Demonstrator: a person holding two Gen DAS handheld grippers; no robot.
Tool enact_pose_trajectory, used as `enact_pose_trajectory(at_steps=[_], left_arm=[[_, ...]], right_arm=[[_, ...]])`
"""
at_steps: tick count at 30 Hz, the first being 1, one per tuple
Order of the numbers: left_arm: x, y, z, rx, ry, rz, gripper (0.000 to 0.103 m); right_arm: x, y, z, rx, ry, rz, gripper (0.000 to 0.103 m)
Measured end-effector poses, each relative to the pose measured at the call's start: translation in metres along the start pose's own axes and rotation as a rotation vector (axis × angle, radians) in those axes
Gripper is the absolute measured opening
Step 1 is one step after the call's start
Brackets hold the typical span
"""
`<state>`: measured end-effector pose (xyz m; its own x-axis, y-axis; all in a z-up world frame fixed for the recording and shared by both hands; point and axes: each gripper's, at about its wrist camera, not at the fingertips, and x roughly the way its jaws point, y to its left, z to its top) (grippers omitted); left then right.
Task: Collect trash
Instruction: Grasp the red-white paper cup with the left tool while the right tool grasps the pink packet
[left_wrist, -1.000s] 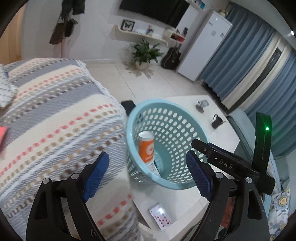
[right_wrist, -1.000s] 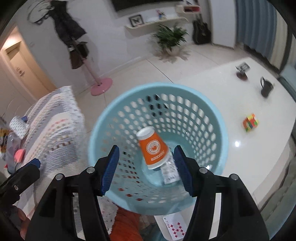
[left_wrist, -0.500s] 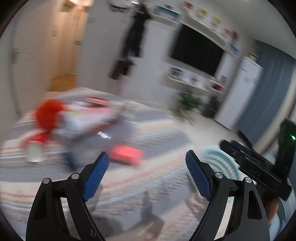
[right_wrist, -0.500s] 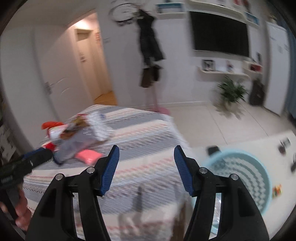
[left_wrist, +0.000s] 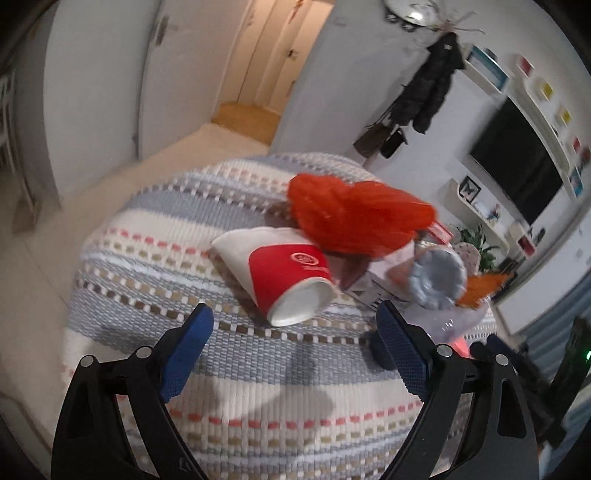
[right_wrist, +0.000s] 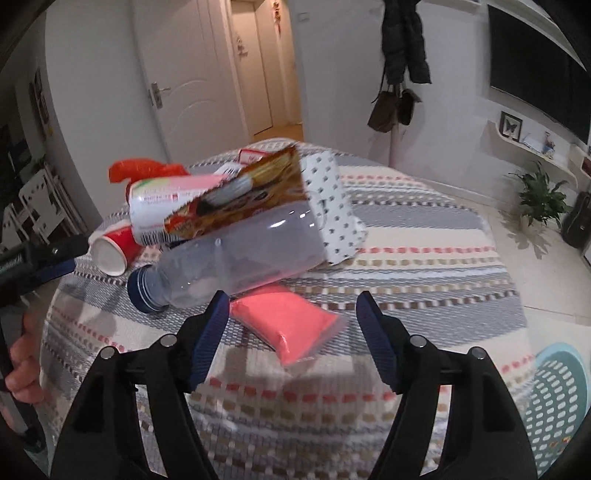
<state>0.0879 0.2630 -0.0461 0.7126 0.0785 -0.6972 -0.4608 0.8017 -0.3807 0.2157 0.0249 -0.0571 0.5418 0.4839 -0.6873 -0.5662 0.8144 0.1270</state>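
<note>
In the left wrist view, the left gripper (left_wrist: 291, 347) hangs over a striped woven cover (left_wrist: 155, 258). Its blue-padded jaws are opening, already spread wide, and nothing sits between them. At twelve o'clock from the jaws, just beyond the pads, a red and white paper cup (left_wrist: 280, 273) lies on its side with its open mouth turned toward the camera. Touching the cup at its one o'clock is a crumpled orange-red plastic bag (left_wrist: 354, 218). Further right, at about two o'clock from the jaws, the ribbed base of a clear plastic bottle (left_wrist: 437, 278) faces the lens, resting on other wrappers too blurred to name.

In the right wrist view, the same paper cup (right_wrist: 114, 247) sits at ten o'clock, next to the dark tip of the left gripper at the left edge. The bottle (right_wrist: 240, 254) lies across the cover with its blue cap toward the left, and a printed snack packet (right_wrist: 236, 203) leans on top of it. The right gripper (right_wrist: 291, 332) is also opening, holding nothing; a pink pouch (right_wrist: 291, 325) lies on the cover in line with the gap between its pads, untouched by them. At four o'clock, a pale blue perforated basket (right_wrist: 554, 391) shows at the frame's edge.
</note>
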Motion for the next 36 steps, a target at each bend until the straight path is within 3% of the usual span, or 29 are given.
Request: enact_pose_trajectory(at_steps=[7, 12, 14, 18, 20, 22, 28, 36], left_arm=[[0.030, -0.008, 0.005, -0.038, 0.046, 0.012, 0.088], [0.049, -0.012, 0.008, -0.029, 0.063, 0.067, 0.088], [0.052, -0.016, 0.009, -0.008, 0.060, 0.100, 0.083], [0.052, -0.017, 0.012, 0.024, 0.066, 0.116, 0.061], [0.051, -0.015, 0.013, 0.029, 0.071, 0.103, 0.060], [0.048, -0.013, 0.010, 0.031, 0.075, 0.091, 0.060], [0.022, -0.013, -0.008, 0.063, 0.055, 0.024, 0.060], [-0.010, -0.025, -0.036, 0.120, 0.017, -0.059, 0.060]], right_arm=[[0.016, 0.004, 0.000, -0.037, 0.026, -0.002, 0.074], [0.031, 0.009, 0.003, -0.069, 0.067, 0.005, 0.074], [0.036, 0.012, 0.003, -0.083, 0.083, 0.009, 0.074], [0.039, 0.016, 0.002, -0.105, 0.091, 0.009, 0.074], [0.040, 0.018, 0.001, -0.112, 0.096, 0.002, 0.073], [0.041, 0.023, -0.001, -0.125, 0.098, 0.001, 0.070], [0.027, 0.031, -0.017, -0.143, 0.097, -0.005, 0.042], [0.001, 0.046, -0.042, -0.151, 0.087, 0.033, 0.034]])
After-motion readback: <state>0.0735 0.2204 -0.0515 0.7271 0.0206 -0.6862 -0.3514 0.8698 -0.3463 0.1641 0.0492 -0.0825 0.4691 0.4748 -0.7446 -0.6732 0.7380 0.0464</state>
